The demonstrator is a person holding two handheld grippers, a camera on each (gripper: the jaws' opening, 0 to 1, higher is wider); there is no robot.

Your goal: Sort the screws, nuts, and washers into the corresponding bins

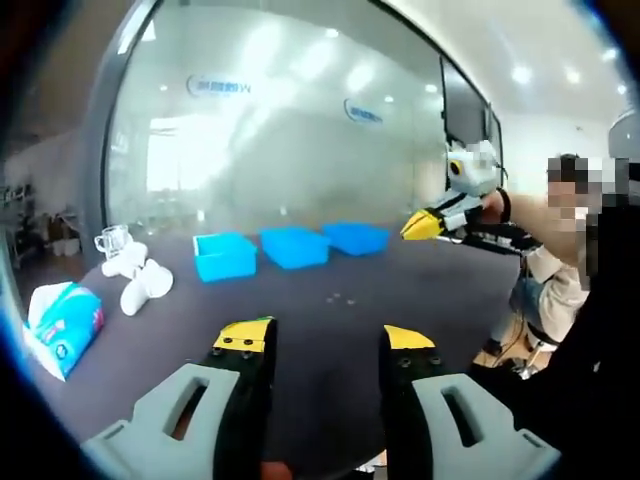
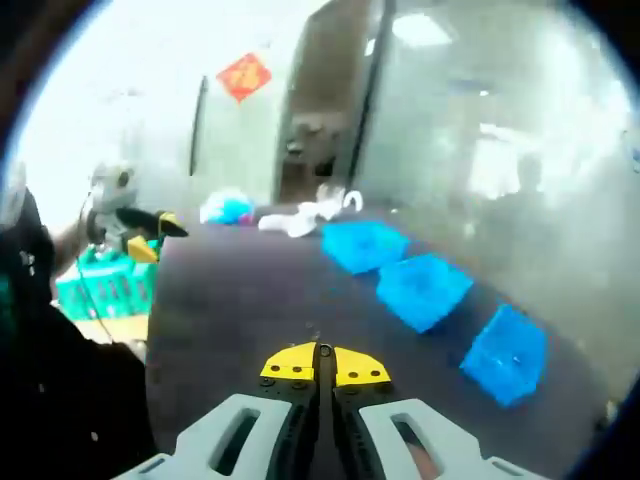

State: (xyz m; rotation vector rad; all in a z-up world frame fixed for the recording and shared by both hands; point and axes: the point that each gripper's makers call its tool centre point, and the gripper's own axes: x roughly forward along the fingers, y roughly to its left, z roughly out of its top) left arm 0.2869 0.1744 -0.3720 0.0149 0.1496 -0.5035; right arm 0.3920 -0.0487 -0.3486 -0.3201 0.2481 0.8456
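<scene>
While unfilled, three blue bins (image 1: 295,247)

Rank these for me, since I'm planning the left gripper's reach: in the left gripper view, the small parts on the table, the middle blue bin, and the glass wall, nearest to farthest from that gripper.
1. Small parts: on the dark table, just ahead of the left gripper.
2. Middle blue bin: farther back, centre of the row.
3. Glass wall: behind the table, farthest.

The table (image 1: 330,290) has a dark, matt top. The three blue bins (image 1: 226,256) look like smooth plastic. The wall (image 1: 300,130) behind is frosted glass, faintly glossy.
</scene>
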